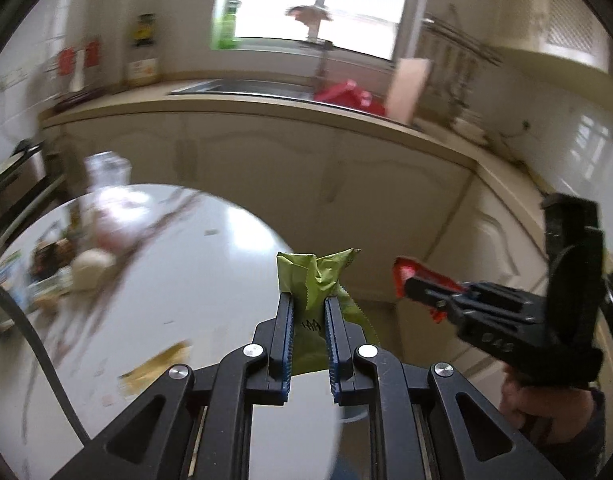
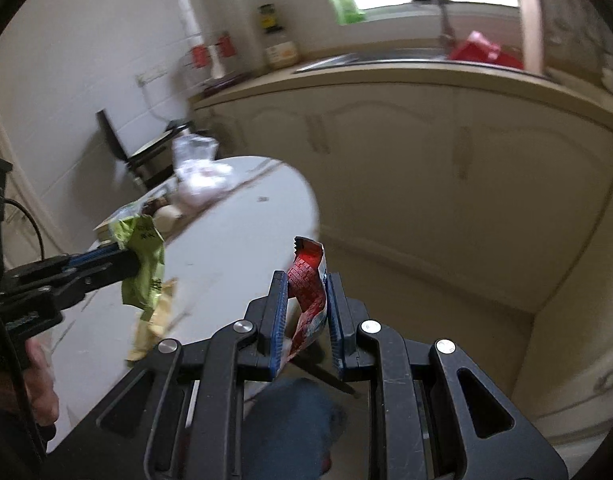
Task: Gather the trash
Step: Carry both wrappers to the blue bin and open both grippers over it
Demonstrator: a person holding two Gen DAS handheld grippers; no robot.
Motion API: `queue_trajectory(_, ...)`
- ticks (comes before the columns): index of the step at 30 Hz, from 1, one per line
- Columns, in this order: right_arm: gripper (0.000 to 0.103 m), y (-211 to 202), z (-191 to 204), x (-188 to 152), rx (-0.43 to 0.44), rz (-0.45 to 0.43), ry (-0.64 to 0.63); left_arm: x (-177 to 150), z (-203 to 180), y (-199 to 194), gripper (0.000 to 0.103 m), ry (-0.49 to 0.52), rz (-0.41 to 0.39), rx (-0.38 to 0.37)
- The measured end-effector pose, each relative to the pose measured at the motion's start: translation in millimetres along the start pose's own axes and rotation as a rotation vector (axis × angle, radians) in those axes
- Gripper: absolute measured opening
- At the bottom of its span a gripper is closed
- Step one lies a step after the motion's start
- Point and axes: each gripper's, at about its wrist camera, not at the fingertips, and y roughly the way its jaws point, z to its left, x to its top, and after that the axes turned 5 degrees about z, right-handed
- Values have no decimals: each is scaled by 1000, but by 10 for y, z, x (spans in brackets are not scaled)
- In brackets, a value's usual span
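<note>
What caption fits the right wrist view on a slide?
Right gripper pinches a red wrapper beyond the round white table; left gripper beside it grips a green wrapper.

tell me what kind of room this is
Most likely a home kitchen: a sink set in a countertop under a window, cream cabinet doors below it, and a round white table with food clutter.
</note>
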Motion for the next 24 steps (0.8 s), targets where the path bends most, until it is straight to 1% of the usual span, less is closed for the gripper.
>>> queue_trajectory(3,18,4,-350,-87,-35,14,60,104,-214,376,11,36,39,-48)
queue_trajectory(5,18,63,-582,-170,-54,37,100,143,-305,673,11,47,84,-76)
queue_trajectory(7,18,182,-842,-264,-68,73,144,174,-370,960,11,59,125,-88)
queue_trajectory(9,18,350,-1085,-366,-77,115,184,181,-477,1349,11,79,188,-98)
queue_trajectory(11,18,586,-1356,-504,-79,170,236,188,-556,1695,11,98,242,-95)
queue_trajectory(13,18,782,-1543,-612,-74,211,275,189,-583,1996,12,105,290,-87)
queue_trajectory(14,18,912,-1666,-685,-63,235,307,189,-588,2170,14,109,322,-84)
queue_trajectory(17,19,1157,-1858,-828,-52,280,356,177,-566,2639,15,104,400,-51)
queue_trajectory(19,21,1314,-1993,-918,-34,298,400,206,-559,2836,18,84,435,-47)
queue_trajectory(21,21,1426,-2059,-975,-41,314,421,246,-559,2993,32,84,452,-40)
queue_trajectory(22,23,1482,-2095,-1010,-43,321,434,244,-548,3021,36,87,455,-37)
queue_trajectory(24,33,1563,-2166,-1061,-36,327,461,284,-554,3104,53,96,456,-25)
